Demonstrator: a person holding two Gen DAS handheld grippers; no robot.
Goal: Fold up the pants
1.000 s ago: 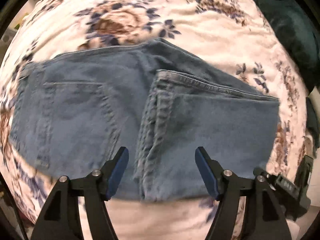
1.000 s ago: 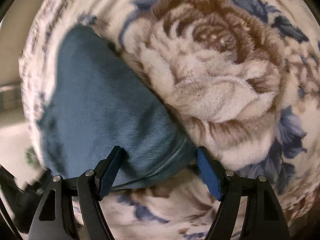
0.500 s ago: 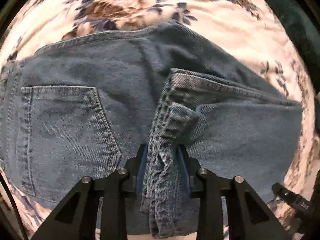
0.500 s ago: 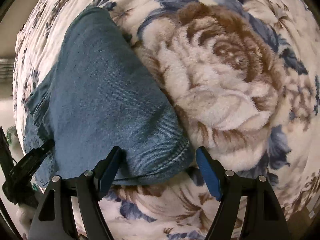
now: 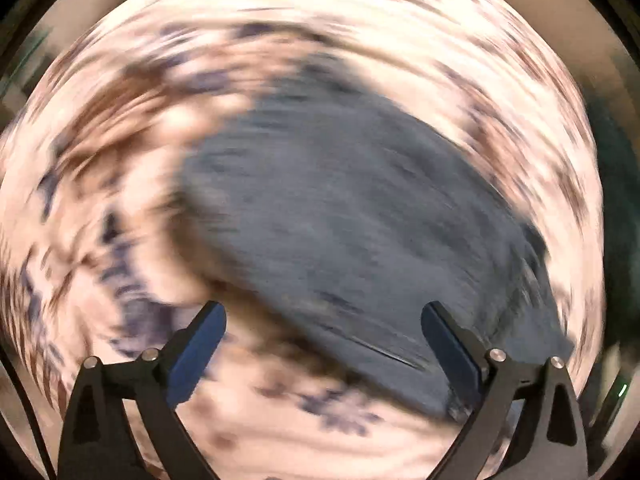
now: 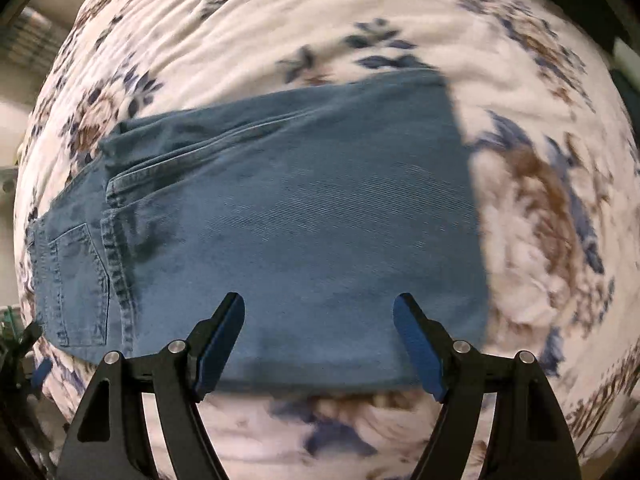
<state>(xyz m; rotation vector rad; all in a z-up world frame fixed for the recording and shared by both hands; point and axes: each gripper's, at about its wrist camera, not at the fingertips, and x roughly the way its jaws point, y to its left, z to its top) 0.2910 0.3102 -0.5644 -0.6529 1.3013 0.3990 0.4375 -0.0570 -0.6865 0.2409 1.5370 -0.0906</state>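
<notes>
Both grippers are standing wide apart and holding nothing: the right gripper (image 6: 319, 344) is hovering over the near edge of the jeans (image 6: 280, 216), its blue pads (image 6: 218, 346) clear of the cloth as far as I can tell, and the left gripper (image 5: 323, 354) is hanging open above the jeans (image 5: 352, 220) in a view so smeared that little else can be read. Underneath, the flowered blanket (image 6: 320, 24) is carrying everything, and the jeans are lying across its middle as a wide folded band, with the leg end doubled over onto the seat. Near the blanket's left edge the back pocket (image 6: 78, 284) is showing beside the stitched hem of the folded layer. By my judgement one fold is down and the grippers are between grasps. Next, each gripper is likely needing a fresh hold on one end of the band, pinching all layers together so another fold can go over squarely.
</notes>
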